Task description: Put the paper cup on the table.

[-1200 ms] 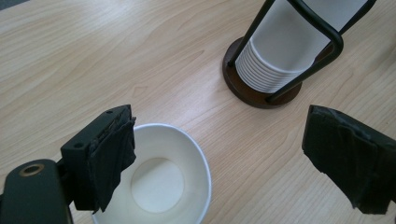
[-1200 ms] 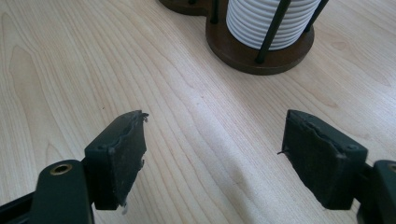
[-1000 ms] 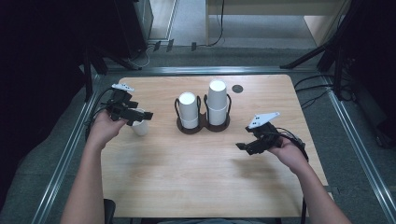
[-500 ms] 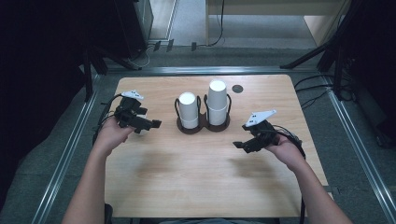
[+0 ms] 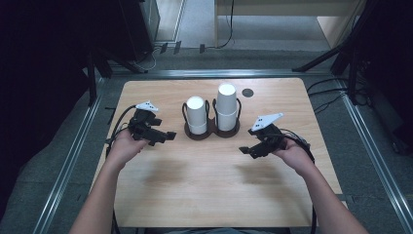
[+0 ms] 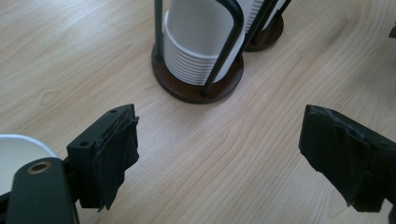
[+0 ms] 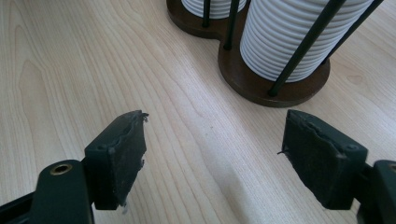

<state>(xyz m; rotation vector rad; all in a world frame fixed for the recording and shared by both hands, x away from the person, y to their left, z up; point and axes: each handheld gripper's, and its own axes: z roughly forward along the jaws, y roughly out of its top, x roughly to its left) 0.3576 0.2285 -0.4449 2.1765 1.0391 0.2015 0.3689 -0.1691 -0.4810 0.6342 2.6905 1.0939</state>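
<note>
Two stacks of white paper cups stand in a dark wooden double holder with black wire loops, at the table's middle back: a shorter left stack and a taller right stack. My left gripper is left of the holder, pointing at it, open and empty. In the left gripper view the left stack lies ahead of the gripper, and a single white cup shows outside its left jaw. My right gripper is open and empty, right of and nearer than the holder. In the right gripper view the right stack stands just beyond the gripper.
The light wooden table has bare surface between the grippers and along its near half. A small black round disc sits at the back right. Metal rails and cables run beside the table.
My left gripper has moved right toward the holder, now covering the single cup from above. My right gripper has shifted slightly left and forward. Both stay open.
</note>
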